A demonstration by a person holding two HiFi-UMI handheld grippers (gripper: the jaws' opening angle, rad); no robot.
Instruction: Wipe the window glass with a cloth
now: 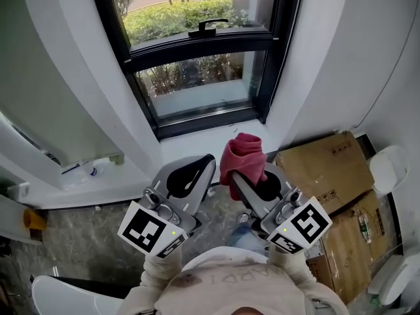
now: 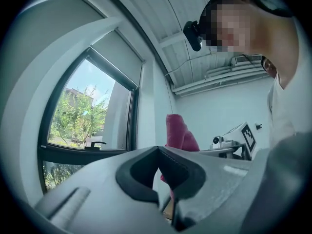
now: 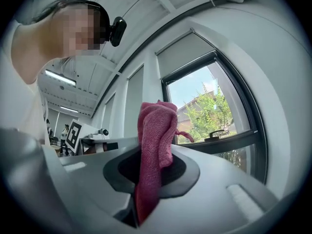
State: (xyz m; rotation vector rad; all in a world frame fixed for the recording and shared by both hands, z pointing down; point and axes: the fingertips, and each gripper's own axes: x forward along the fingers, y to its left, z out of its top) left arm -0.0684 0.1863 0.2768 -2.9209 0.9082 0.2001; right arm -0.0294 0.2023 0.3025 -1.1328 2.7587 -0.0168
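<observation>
The right gripper point(image 3: 145, 179) had its jaws clamped on a pink cloth point(image 3: 157, 126), whose bunched upper part stood above them while a strip ran down through the seam. The left gripper point(image 2: 165, 177) had its jaws pressed together with nothing between them, and it hung just beside the right one. Both pointed toward the black-framed window, the cloth held near the sill point(image 1: 197, 144) below the window glass point(image 1: 200, 77). A black handle point(image 1: 209, 25) sat on the upper sash. Flattened cardboard boxes point(image 1: 325, 169) lay at the right.
</observation>
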